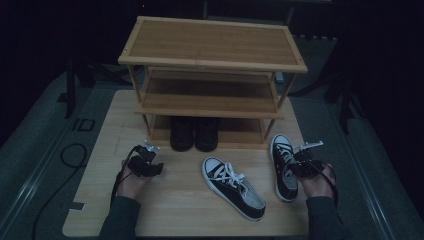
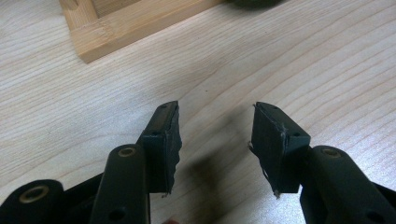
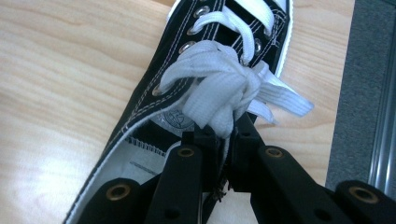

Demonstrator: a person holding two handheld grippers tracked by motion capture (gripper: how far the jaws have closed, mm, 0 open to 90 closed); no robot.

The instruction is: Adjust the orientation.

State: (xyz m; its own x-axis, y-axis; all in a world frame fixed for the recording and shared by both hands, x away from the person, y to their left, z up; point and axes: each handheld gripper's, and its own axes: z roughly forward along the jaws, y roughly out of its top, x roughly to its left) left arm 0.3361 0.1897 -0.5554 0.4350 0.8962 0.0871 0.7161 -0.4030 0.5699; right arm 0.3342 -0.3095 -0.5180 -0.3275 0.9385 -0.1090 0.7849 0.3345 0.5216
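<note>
Presently seen from above: wooden table [image 1: 165, 210] carrying a three-tier bamboo shoe rack [image 1: 212, 55] along its far edge, with a dark pair of shoes [image 1: 194, 132] tucked on the lowest shelf; two black canvas sneakers with white laces out on the table in front of the rack. Right sneaker [image 1: 284, 167] lying near the table's right edge, long axis running near-to-far, toe toward the rack's right leg; right gripper [image 1: 305, 162] directly over its heel end, jaws pinched nearly together on the knotted white laces [image 3: 219, 91], bow bunched just ahead of the pads in the right gripper view, shoe opening beneath. Second sneaker [image 1: 233, 187] resting mid-table, angled, toe toward the far left, heel toward the near right corner; touched by neither gripper. Left gripper [image 1: 145, 162] toward the table's left edge, jaws standing wide with nothing between, bare wood under the pads [image 2: 168, 140] and a rack foot [image 2: 93, 39] just beyond. Judged next: lift of the right sneaker by its laces, carried away from the person toward a shelf; shoe likely to hang heel-low and swing, so toe should lead in.
</note>
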